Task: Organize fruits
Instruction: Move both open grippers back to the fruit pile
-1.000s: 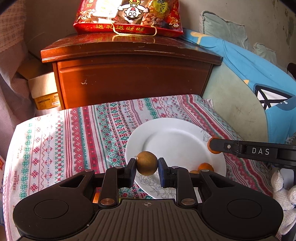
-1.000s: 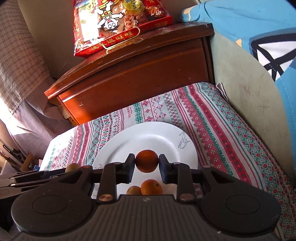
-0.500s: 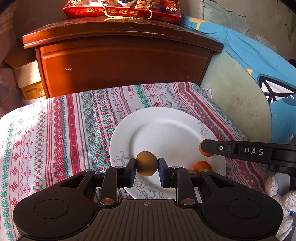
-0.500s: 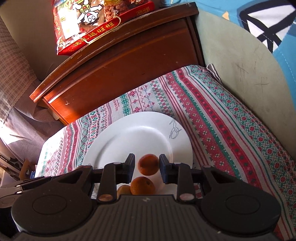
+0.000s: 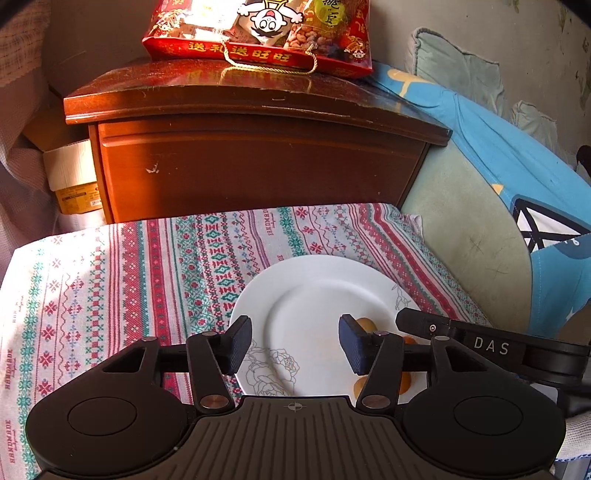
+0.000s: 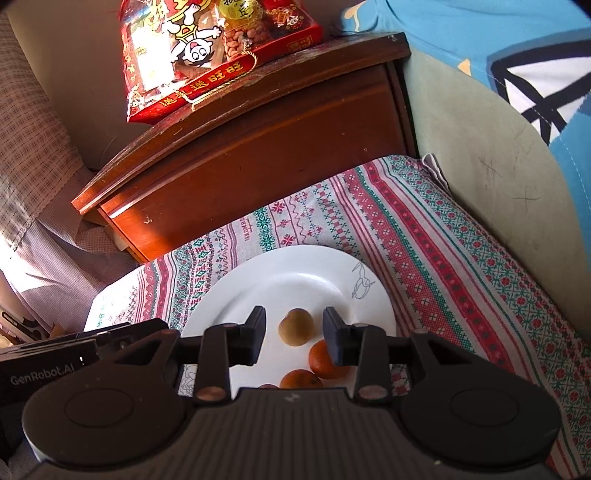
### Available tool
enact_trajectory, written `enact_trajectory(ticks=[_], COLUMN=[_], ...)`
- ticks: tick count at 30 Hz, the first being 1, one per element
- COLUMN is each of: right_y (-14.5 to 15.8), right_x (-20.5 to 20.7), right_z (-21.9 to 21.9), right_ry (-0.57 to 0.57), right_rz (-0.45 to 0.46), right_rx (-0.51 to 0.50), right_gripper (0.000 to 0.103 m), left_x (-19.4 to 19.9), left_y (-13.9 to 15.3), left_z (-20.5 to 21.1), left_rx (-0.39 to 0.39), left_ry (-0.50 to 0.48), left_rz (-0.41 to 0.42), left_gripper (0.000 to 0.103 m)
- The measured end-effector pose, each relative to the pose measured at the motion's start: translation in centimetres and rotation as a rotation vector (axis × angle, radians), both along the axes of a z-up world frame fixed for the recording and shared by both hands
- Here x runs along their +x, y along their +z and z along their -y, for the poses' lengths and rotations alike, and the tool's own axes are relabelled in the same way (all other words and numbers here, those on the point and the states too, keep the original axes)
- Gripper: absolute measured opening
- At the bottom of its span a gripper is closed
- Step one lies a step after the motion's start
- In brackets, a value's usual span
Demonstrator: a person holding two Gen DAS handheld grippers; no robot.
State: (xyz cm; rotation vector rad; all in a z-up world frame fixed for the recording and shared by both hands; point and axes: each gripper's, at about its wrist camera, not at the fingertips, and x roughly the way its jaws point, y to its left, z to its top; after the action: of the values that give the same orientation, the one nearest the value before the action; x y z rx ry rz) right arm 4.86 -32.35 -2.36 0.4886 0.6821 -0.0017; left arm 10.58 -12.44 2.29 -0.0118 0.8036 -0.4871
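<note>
- Since the earlier frames both tools have let go: the left tool (image 5: 295,343), which pinched a brownish-yellow fruit a second ago, has just been spreading its jaws and now has nothing between them; the right tool (image 6: 293,334), which pinched an orange fruit, has also just been widening.
- The brownish-yellow fruit (image 6: 296,327) now lies on the white plate (image 6: 295,273), seen in the right wrist view at lower centre, in line with the gap of the right tool's spread jaws; the pads do not press on it.
- In the left wrist view the same fruit (image 5: 366,325) peeks out just behind the left tool's right-hand finger (image 5: 352,345), at lower right of centre.
- Two orange fruits sit on the near part of the plate in the right wrist view: one (image 6: 321,360) partly behind the right-hand finger, just below and right of the brownish fruit, the other (image 6: 301,379) close below it at the tool body's edge. A third small fruit edge shows just left of that one; too little shows to tell its kind.
- The plate rests on a bench covered with a patterned red, green and white cloth (image 5: 129,280).
- Beyond the bench, in the upper half of both views, stands a dark wooden cabinet (image 5: 251,162) with a red snack bag (image 5: 258,33) on top.
- The right tool's black body marked "DAS" (image 5: 491,347) reaches in from the lower right of the left wrist view.
</note>
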Motion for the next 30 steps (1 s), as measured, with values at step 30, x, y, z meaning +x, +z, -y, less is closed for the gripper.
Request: enact_trajectory(ticks=[30], right_y=[1.0], right_x=[-5.2], right_z=[-6.1], right_ry=[0.173], right_rz=[0.042], right_rx=[-0.048], right_gripper=[0.04], left_x=[-4.5], left_y=[1.2], left_z=[-11.0], left_rx=[0.0], left_ry=[0.216], left_rz=[-0.004], left_gripper=[0.052])
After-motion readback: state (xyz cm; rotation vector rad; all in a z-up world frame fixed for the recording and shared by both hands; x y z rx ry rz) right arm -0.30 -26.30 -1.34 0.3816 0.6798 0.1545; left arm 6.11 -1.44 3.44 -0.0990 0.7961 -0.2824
